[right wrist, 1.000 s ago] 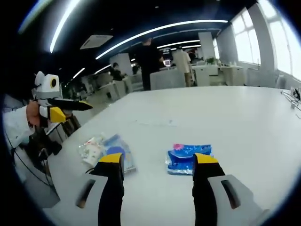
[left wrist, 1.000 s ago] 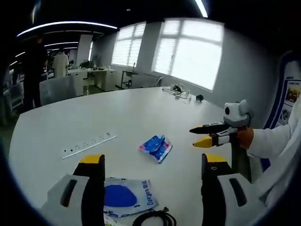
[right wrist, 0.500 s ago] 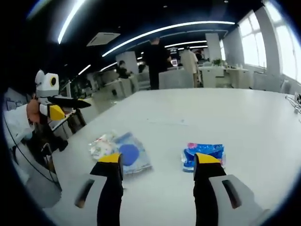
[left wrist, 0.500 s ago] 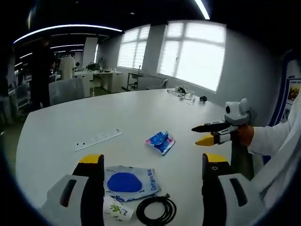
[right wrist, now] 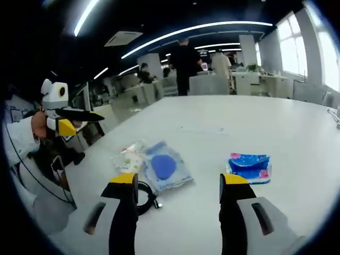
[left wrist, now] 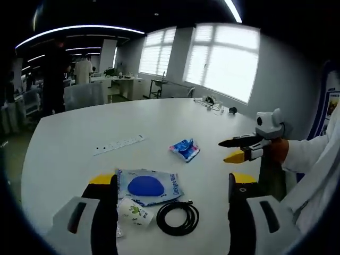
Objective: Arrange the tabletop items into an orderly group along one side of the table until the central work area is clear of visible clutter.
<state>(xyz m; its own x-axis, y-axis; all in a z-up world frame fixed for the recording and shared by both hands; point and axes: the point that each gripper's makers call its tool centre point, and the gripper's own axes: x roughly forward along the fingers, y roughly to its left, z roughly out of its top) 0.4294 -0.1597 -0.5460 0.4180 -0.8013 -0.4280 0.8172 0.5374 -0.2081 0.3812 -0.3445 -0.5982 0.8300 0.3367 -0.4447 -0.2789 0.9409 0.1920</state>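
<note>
Left hand-held gripper (left wrist: 169, 186) jaws wide, empty, over near desk (left wrist: 64, 138) edge. Just ahead: black cable coil (left wrist: 174, 217), small snack packet (left wrist: 134, 211), blue-printed bag (left wrist: 147, 185), touching. Farther: blue wrapper (left wrist: 185, 149), white power strip (left wrist: 119, 144). Right hand-held gripper (right wrist: 177, 183) wide, empty.

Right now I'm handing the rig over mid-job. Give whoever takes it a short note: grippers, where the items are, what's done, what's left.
Left gripper: open, holds nothing, above the table's near edge.
Right gripper: open, holds nothing.
Near edge: white pouch with blue oval, small printed packet touching it, coiled black cable.
Farther in: blue snack packet alone; white power strip.
Far edge: small dark items, too small to tell.
Done: nothing visibly grouped.
Left: bring snack packet and strip to the near cluster, probably.
</note>
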